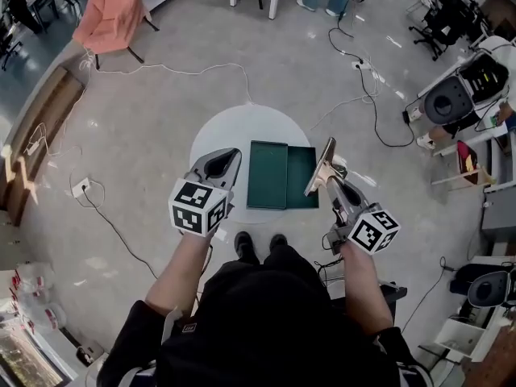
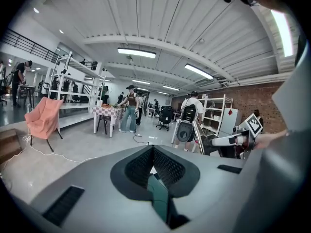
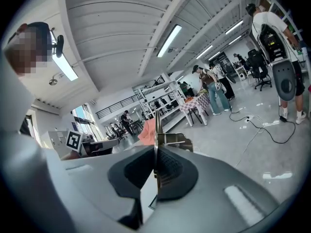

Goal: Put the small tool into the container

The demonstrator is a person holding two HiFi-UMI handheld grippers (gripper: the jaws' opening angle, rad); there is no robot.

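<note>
As clamped in the right claw (image 1: 325,183), the small tool (image 1: 324,164) is carried in the air at the right edge of the round white table (image 1: 234,127), just beside the right half of the container (image 1: 270,176). In the head view its long axis is seen to run away from the person, leaning slightly rightward, with the free end projecting beyond the claw tips. It is recorded as a thin, flat metal piece, silver with a brownish sheen, widening toward the far end. In the right gripper view the tool (image 3: 156,125) is presented edge-on, standing as a narrow upright line above the closed right claw (image 3: 155,152), with a boxy metal part attached on its right side.

The left claw (image 1: 228,158) is noted with its jaws together at the tips and nothing gripped; this is confirmed in the left gripper view (image 2: 153,148), where the container (image 2: 158,198) is glimpsed below. The container is dark green, formed of two rectangular halves laid side by side on the table.

Black-and-white square markers are borne by the left cube (image 1: 197,206) and the right cube (image 1: 373,229).
</note>
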